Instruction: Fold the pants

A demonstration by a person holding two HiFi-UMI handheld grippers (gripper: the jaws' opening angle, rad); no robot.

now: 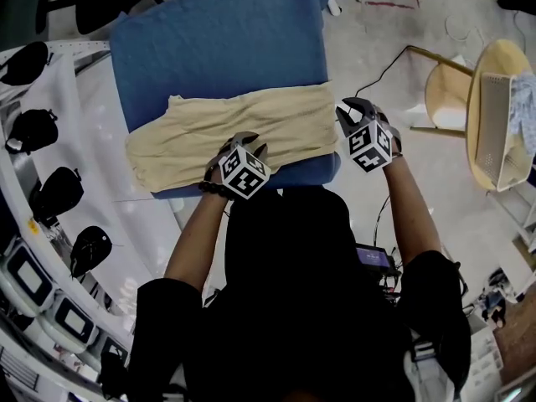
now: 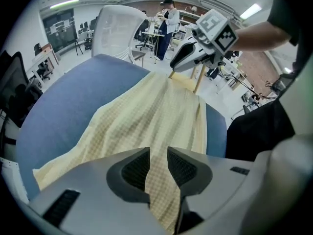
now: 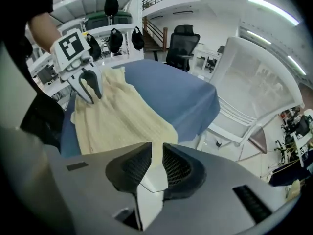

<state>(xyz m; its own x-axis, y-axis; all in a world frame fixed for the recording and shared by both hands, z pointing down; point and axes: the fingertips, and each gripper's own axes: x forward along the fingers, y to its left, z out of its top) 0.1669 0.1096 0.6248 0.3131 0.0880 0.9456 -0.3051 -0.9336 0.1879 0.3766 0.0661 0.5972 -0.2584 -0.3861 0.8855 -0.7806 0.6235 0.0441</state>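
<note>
The left gripper [image 2: 157, 164] clamps the pants [image 1: 239, 124]; the right gripper [image 3: 157, 163] gapes slightly at their corner and should pinch there before both lift evenly

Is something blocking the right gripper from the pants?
Nothing visible does. A corner of the pants lies right in front of the right gripper on the blue table, with no other thing between them.

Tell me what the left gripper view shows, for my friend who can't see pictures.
The left gripper pinches a raised fold of pale yellow pants that lie spread across a blue table. The right gripper is at the pants' far corner, with a white chair behind.
</note>
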